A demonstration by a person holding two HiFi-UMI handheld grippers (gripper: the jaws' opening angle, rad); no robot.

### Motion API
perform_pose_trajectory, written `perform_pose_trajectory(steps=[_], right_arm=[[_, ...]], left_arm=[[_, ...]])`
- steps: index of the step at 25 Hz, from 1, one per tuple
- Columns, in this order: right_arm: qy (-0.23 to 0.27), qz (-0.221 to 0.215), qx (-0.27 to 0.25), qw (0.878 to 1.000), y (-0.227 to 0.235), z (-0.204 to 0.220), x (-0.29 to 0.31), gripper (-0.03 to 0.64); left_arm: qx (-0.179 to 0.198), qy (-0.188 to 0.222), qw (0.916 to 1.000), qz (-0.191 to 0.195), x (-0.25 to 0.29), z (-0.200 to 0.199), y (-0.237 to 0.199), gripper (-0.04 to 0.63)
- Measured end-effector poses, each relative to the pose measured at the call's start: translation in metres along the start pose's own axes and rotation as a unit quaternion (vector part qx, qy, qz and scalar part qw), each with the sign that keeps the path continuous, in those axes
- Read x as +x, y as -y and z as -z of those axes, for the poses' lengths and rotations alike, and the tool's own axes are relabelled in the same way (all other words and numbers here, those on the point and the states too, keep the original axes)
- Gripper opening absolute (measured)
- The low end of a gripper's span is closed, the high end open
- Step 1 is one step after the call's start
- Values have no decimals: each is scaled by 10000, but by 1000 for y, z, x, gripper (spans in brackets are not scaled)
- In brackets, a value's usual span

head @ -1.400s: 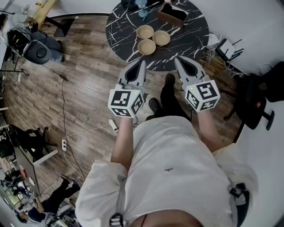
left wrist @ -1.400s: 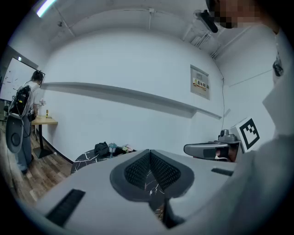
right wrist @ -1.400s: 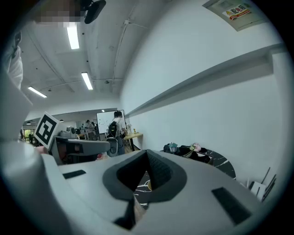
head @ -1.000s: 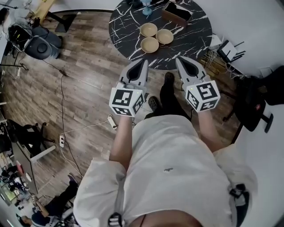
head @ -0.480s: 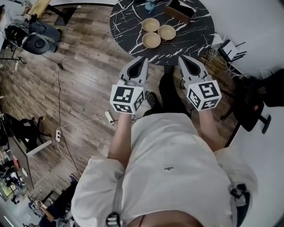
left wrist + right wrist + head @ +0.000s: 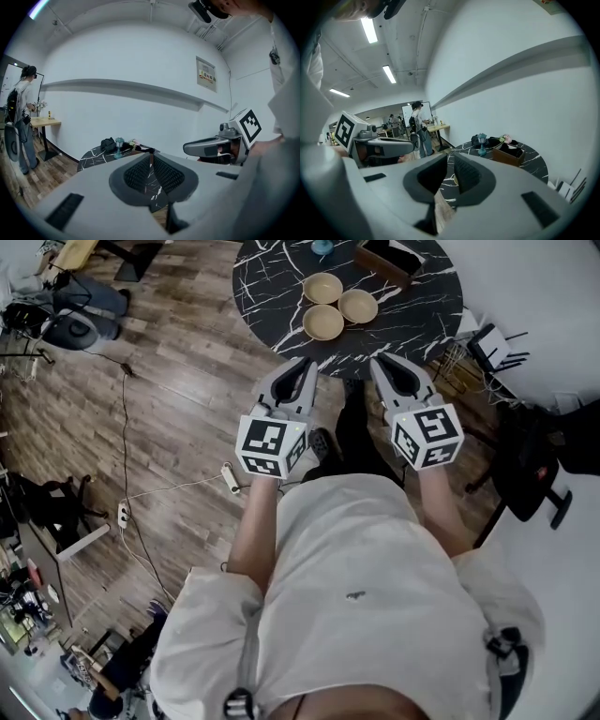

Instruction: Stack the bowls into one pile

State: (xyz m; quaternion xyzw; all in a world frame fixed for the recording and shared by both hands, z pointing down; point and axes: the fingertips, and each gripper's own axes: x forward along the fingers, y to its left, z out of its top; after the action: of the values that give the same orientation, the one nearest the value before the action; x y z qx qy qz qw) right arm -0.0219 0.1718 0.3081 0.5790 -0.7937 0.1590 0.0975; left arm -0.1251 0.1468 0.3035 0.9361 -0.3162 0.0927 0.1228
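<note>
One round black marble-patterned table (image 6: 412, 324) ahead, well short of reach. Left gripper (image 6: 302, 367) closed, empty. Right gripper (image 6: 382, 365) just opening to a narrow gap, nothing between. Three shallow tan bowls (image 6: 322, 322) clustered mid-table, unstacked. Step in hand: approach. Next: reach forward, widen over one rim.

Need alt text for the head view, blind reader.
Three tan bowls sit clustered, unstacked, on a round black marble table. The person's left gripper and right gripper are held near its front edge, both empty; the right jaws have just been opening.
</note>
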Motion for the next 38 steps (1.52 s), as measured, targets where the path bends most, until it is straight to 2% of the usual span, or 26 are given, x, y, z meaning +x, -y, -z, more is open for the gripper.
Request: perform_pose_trajectory(steps=[4,14,22,33,38], right_arm=[[-107,-114,0,9999,9,2,17,67],[-442,-464,-36,9979,45,0,70,141],[-786,-801,-123,9936,69,2,118,163],[-1140,-1230,-219,9856,116,8,176,169],[-1283,-1396,-130,9818,135,12,194,169]], left_arm=[[30,-201,9998,38,18,7,-6,58],[0,-517,9986,-100,67,13,-34,101],[-187,-809,9959,-367,103,25,-66,112],[-512,-1335,9862,-839,150,49,-102,117],[-900,-1555,9774,-1116,171,72,-118,117]])
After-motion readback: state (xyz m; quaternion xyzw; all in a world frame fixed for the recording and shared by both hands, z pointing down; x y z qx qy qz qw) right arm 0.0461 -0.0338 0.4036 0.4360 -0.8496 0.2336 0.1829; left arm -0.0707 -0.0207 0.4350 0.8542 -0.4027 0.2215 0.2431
